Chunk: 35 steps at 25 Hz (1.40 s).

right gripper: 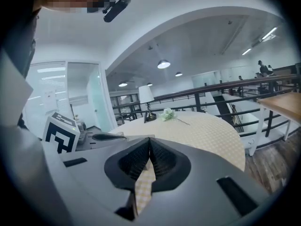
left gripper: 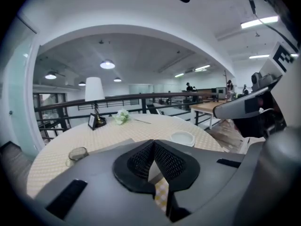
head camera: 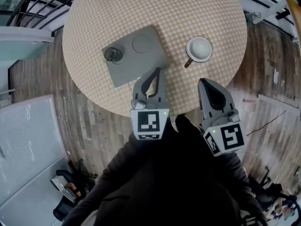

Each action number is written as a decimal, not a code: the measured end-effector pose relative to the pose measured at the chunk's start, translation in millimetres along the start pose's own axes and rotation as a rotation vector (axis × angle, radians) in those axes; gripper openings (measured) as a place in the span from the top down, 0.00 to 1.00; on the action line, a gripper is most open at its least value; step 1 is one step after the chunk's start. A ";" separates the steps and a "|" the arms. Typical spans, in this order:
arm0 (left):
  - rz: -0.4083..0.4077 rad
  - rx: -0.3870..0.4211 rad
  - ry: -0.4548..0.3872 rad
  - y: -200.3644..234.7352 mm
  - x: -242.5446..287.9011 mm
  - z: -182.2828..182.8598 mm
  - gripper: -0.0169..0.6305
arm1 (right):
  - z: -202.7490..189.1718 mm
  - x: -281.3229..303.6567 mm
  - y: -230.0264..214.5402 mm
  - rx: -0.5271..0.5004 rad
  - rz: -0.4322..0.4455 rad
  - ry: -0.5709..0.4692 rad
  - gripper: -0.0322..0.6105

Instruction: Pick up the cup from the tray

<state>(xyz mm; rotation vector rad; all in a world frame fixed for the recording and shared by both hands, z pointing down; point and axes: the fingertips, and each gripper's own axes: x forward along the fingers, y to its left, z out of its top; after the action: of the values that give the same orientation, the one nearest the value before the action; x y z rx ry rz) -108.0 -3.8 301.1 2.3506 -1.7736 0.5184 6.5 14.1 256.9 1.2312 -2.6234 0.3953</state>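
Head view — nothing done yet: glass cup [head camera: 113,54] sits on the tray [head camera: 134,67], at its 9 o'clock end. Left gripper [head camera: 155,72] and right gripper [head camera: 203,82] are both clenched and empty, at 5 o'clock from it — reach and grasp remain.

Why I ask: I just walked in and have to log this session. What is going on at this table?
A person stands at a round table with a gripper in each hand. The left gripper and the right gripper are both shut and empty, held near the table's near edge. A glass cup stands untouched on a grey tray. A white cup sits off the tray. The pickup is not yet done.
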 end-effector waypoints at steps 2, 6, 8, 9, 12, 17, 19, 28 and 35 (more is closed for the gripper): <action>0.067 -0.011 -0.033 17.1 -16.2 9.2 0.96 | 12.7 9.2 13.3 -0.034 0.061 -0.024 0.94; 0.196 -0.057 -0.120 48.8 -53.1 25.5 0.96 | 36.2 26.0 42.7 -0.095 0.180 -0.069 0.94; 0.249 -0.126 -0.166 66.5 -75.5 32.1 0.96 | 45.8 31.2 61.3 -0.119 0.226 -0.082 0.94; 0.274 -0.157 -0.183 75.3 -86.9 34.2 0.96 | 50.6 33.4 70.5 -0.132 0.249 -0.090 0.94; 0.348 -0.224 -0.234 99.4 -119.2 41.9 0.96 | 64.0 41.2 94.7 -0.172 0.314 -0.112 0.94; 0.441 -0.241 -0.311 125.2 -159.7 56.1 0.96 | 78.8 54.5 126.4 -0.221 0.391 -0.125 0.94; 0.476 -0.232 -0.312 132.8 -170.8 59.2 0.97 | 83.7 59.0 136.5 -0.238 0.415 -0.127 0.94; 0.520 -0.294 -0.346 154.0 -177.8 57.0 0.97 | 77.9 81.8 151.8 -0.249 0.443 -0.083 0.94; 0.476 -0.335 -0.334 167.9 -156.8 46.1 0.97 | 61.1 107.6 154.3 -0.234 0.435 -0.027 0.94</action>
<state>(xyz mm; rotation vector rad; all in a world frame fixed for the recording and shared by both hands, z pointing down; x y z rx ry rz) -297.5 74.2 187.3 1.8674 -2.3634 -0.1355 -185.5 11.4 209.3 0.5966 -2.8519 0.1315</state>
